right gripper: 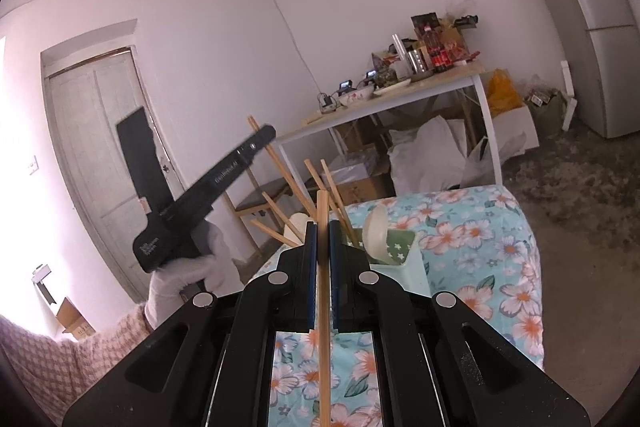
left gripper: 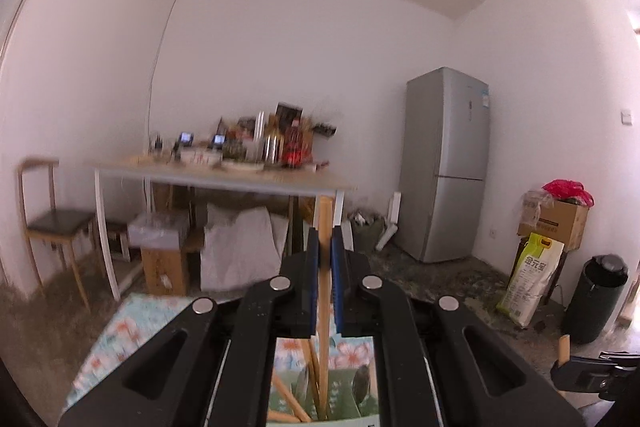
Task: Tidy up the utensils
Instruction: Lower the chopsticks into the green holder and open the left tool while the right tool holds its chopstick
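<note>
Left wrist view: left gripper (left gripper: pixel 325 247) clenched on a wooden chopstick (left gripper: pixel 324 223); right gripper (right gripper: pixel 323 241) likewise grasping a wooden stick (right gripper: pixel 322 307), both sticks upright between the jaws.

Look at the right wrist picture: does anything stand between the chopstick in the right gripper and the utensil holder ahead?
Nothing visible does. The right gripper is shut on a chopstick, and the utensil holder stands just beyond it on the floral cloth.

Soft, even daylight with a pinkish cast; glare burns out the left edge of the right wrist view. Fisheye bending and dark corners; left wrist view motion-blurred.
</note>
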`<state>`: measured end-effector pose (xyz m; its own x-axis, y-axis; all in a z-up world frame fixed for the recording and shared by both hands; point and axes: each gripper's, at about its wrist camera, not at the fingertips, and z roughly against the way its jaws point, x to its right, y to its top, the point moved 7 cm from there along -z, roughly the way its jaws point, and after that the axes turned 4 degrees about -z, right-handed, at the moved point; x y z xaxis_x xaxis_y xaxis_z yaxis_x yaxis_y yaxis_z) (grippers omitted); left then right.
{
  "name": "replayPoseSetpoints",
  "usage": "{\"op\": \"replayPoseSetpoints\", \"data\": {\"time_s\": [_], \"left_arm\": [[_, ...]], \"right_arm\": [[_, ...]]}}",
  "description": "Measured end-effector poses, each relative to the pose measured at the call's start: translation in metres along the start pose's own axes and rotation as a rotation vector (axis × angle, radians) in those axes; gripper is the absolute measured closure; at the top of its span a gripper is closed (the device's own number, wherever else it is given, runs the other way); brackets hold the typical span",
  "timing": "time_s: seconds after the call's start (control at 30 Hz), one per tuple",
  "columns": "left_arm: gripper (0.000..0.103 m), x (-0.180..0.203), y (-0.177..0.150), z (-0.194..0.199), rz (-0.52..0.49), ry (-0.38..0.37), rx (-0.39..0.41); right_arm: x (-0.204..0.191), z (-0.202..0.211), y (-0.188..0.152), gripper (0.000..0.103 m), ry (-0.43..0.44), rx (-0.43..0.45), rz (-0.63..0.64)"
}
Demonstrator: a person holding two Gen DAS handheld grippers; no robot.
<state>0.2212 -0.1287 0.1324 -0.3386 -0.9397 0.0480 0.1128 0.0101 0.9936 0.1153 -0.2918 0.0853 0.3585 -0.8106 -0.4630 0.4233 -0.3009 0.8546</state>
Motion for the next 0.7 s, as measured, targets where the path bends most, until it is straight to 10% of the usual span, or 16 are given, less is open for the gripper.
{"op": "replayPoseSetpoints", "data": {"time_s": [0.13,0.37,0.7], "left_arm": [[0.094,-0.001,-0.010,0.001,0.034,-0.019,-0.040],[0.051,0.009,-0.006,0.038,0.015,-0.054,-0.021],[0.028,-0.006,-0.028,0.108,-0.025,-0.030,-0.075]], "right_arm": [[-0.001,0.000,0.002,0.099,-0.013,-0.006,-0.003],[-0.008,0.003,0.015,0.099,-0.045,0.015,0.022],[-0.038,-0.006,0.074,0.099,-0.030,0.142,0.076]]}}
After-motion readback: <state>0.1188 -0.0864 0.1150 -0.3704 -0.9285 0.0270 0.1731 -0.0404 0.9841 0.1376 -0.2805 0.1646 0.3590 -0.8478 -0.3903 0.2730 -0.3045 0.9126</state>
